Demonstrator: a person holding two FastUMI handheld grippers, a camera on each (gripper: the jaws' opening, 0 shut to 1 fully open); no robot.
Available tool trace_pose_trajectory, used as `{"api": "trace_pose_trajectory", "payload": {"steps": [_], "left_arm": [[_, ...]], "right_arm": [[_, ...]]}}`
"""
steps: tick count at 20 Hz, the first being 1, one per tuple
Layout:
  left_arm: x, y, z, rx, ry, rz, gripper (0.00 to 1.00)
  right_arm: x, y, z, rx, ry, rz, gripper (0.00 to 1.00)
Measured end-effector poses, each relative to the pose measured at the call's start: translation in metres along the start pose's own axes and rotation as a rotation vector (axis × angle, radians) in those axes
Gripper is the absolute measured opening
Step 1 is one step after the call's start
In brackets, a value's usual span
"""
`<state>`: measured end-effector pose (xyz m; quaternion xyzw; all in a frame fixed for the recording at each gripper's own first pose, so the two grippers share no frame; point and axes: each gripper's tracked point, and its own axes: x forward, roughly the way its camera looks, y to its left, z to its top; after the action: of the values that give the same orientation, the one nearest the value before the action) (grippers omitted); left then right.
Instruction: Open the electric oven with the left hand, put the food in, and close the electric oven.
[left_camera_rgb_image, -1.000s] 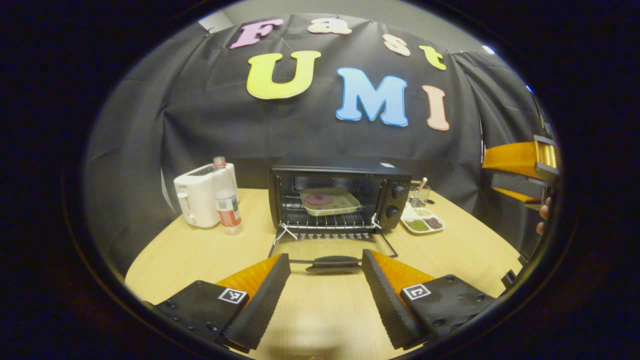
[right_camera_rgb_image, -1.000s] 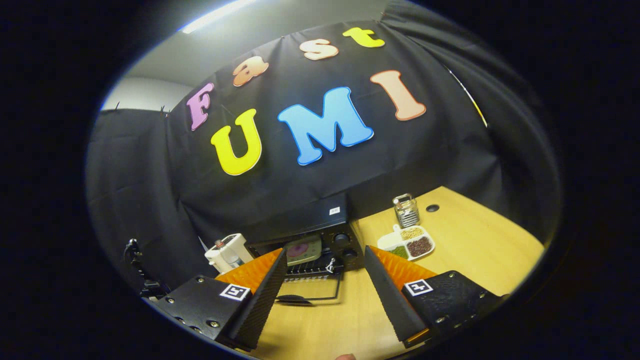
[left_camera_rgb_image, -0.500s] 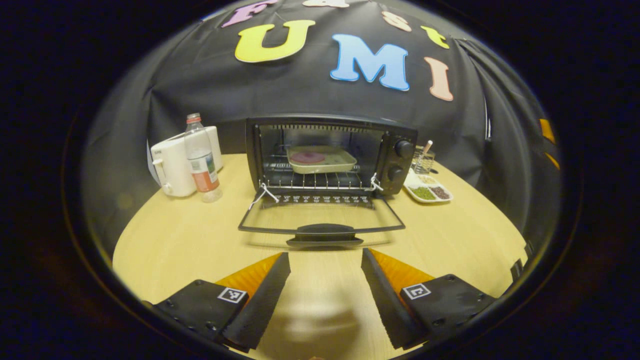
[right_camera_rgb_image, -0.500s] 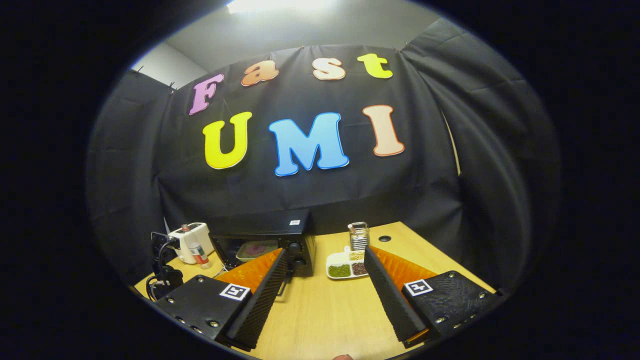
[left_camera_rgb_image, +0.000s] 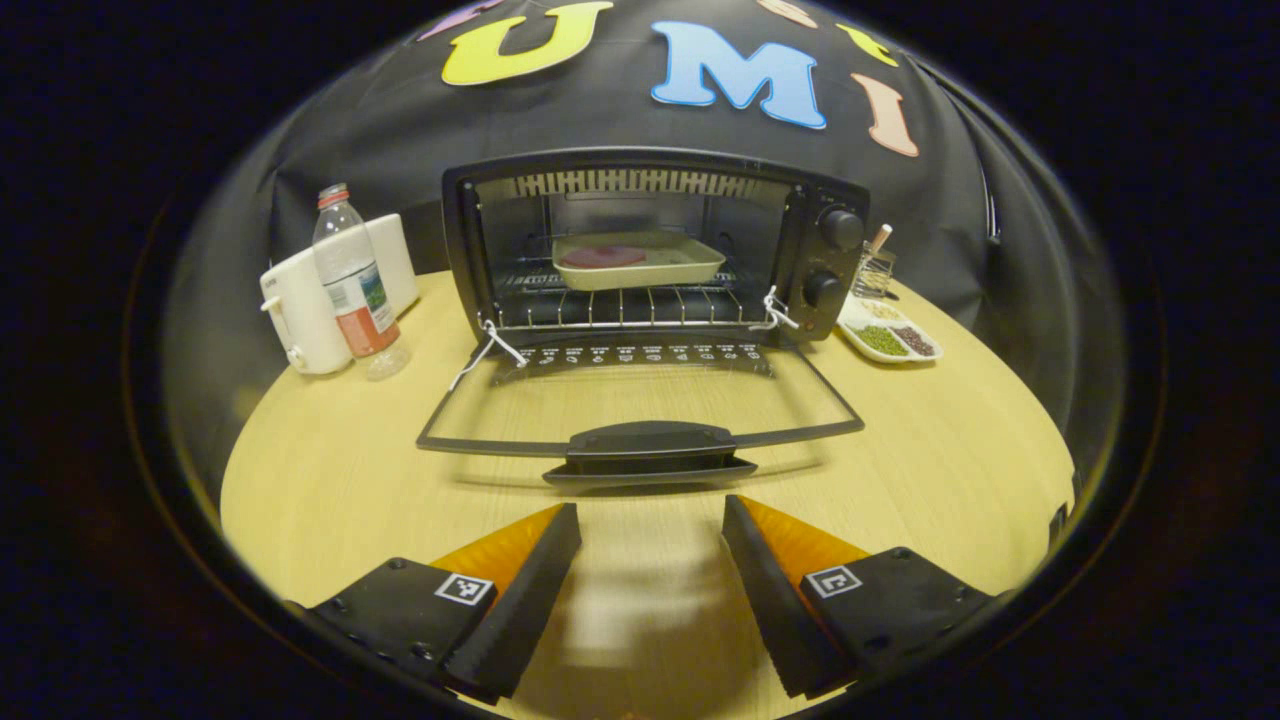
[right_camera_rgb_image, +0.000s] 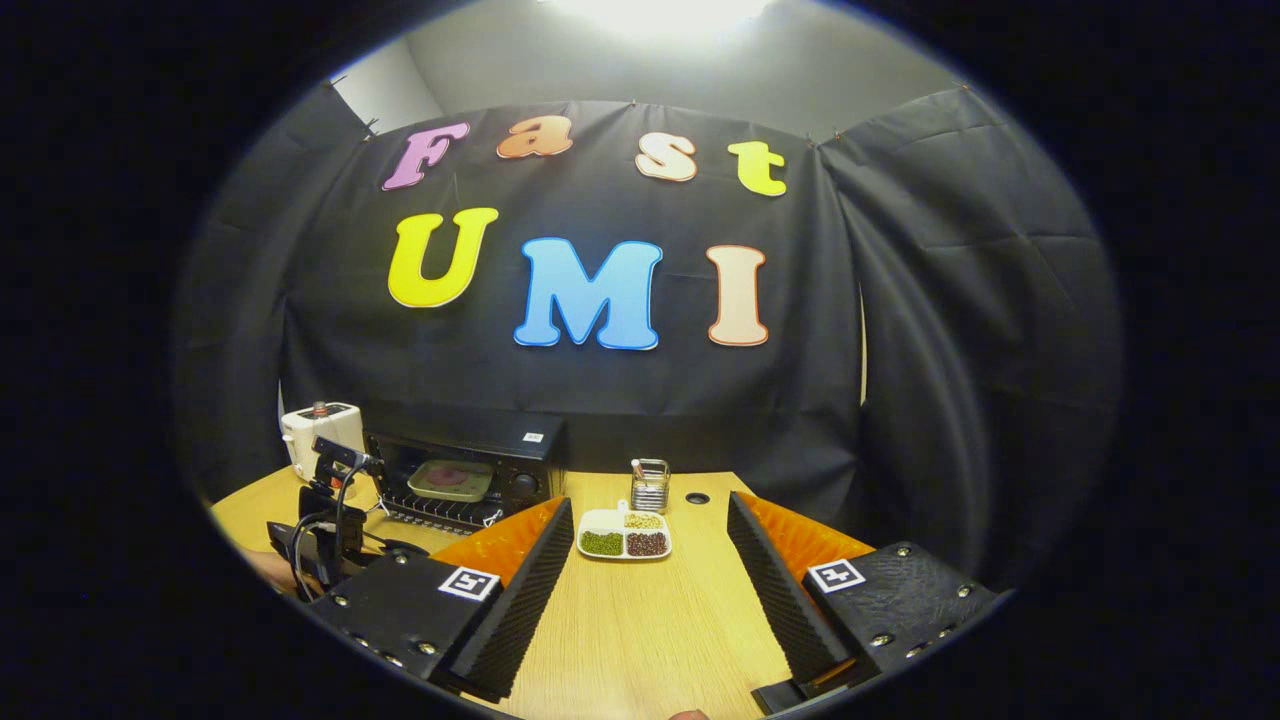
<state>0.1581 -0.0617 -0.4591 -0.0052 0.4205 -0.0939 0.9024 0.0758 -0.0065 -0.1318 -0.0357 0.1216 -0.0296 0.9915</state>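
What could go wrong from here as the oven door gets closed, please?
1. The door lies fully down with its handle close over the table, so the open left hand-held gripper may scrape the table getting under it.
2. White ties hang at both hinges and might catch in the closing door.
3. The tray sits well back on the rack, so it looks unlikely to block the door.

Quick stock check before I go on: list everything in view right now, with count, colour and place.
oven: one, black, table centre, door folded down flat
tray: one, pale, pink food on it, on the oven rack
toaster: one, white, left of oven
bottle: one, clear, red cap, before the toaster
dish: one, white, divided, right of oven
jar: one, clear, behind the dish
table: one, light wood
left gripper: jaws open, short of the door handle
right gripper: jaws open, empty
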Motion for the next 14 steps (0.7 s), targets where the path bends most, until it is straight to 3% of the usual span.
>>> {"api": "trace_pose_trajectory", "payload": {"steps": [8,14], "left_arm": [[0.014,0.005,0.005,0.014,0.000,0.036,1.00],[-0.003,0.005,0.018,0.003,-0.062,0.034,0.97]], "right_arm": [[0.000,-0.006,0.003,0.008,-0.009,-0.053,0.95],[-0.003,0.003,0.000,0.010,-0.011,-0.030,0.96]]}}
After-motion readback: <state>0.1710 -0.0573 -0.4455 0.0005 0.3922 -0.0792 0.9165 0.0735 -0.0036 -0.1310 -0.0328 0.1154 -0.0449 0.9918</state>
